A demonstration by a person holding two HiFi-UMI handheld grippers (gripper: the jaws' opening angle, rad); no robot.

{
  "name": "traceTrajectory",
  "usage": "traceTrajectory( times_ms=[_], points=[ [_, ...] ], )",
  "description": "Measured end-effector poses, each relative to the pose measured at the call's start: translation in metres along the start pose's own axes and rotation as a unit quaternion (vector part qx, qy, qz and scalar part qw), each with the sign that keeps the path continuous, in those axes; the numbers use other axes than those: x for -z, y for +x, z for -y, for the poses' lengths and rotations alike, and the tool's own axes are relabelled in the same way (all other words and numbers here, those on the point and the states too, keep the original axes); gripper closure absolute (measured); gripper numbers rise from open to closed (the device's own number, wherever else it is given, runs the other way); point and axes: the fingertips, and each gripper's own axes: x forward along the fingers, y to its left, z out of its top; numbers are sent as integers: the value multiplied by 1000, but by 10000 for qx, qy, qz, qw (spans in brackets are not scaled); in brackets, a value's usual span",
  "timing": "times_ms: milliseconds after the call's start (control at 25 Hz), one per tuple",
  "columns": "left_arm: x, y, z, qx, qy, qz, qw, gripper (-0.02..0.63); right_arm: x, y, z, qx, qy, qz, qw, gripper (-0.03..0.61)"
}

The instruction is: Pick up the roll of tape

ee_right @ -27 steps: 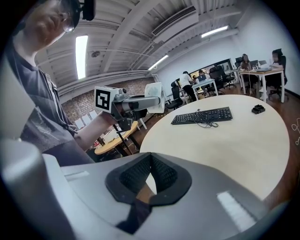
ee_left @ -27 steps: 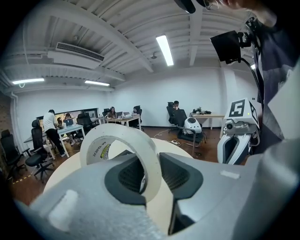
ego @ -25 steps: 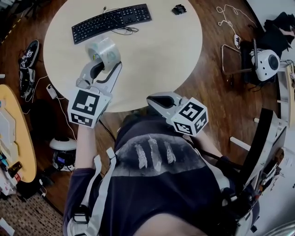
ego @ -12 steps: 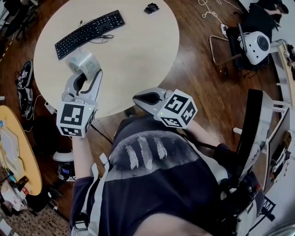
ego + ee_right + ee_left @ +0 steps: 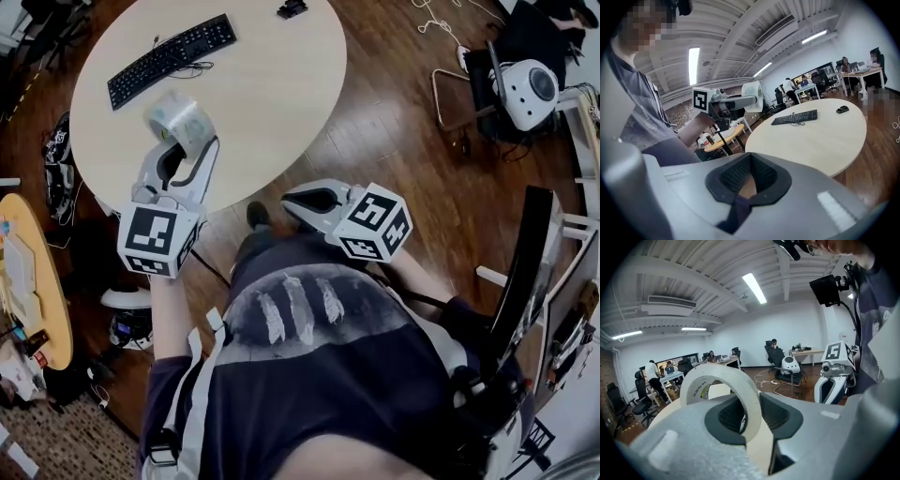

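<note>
A clear roll of tape (image 5: 178, 122) is clamped between the jaws of my left gripper (image 5: 184, 142), held in the air over the near edge of the round beige table (image 5: 272, 94). In the left gripper view the tape roll (image 5: 740, 394) stands upright, its band pinched between the dark pads. My right gripper (image 5: 292, 199) hovers over the wooden floor in front of the person's torso, shut with nothing in it. The right gripper view shows its pads (image 5: 726, 180) closed together, and the left gripper (image 5: 726, 104) with the tape (image 5: 753, 96) off to the left.
A black keyboard (image 5: 171, 58) and a small black object (image 5: 292, 9) lie on the round table. A yellow table (image 5: 28, 281) stands at the left, with shoes (image 5: 58, 169) on the floor. A chair and a white device (image 5: 530, 89) sit at the upper right.
Both grippers have drawn back from the table with the person; floor now shows between torso and table edge. The tape stays clamped in the left gripper.
</note>
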Motion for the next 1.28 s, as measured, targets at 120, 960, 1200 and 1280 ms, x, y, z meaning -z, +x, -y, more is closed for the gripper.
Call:
traceTrajectory(
  times_ms=[120, 960, 1200, 1280],
  points=[
    [-6, -9, 20, -149, 2, -50, 9999, 518, 12, -13, -6, -218, -46, -78, 9997, 572],
    [27, -137, 45, -1378, -324, -247, 9896, 518, 63, 21, -79, -1391, -326, -814, 9864, 572],
    [53, -187, 44, -1485, -422, -179, 9879, 518, 74, 42, -121, -1384, -593, -1007, 9835, 572],
    [61, -206, 42, -1507, -421, -159, 9876, 518, 77, 51, -139, -1312, -773, -1048, 9828, 572]
  ],
)
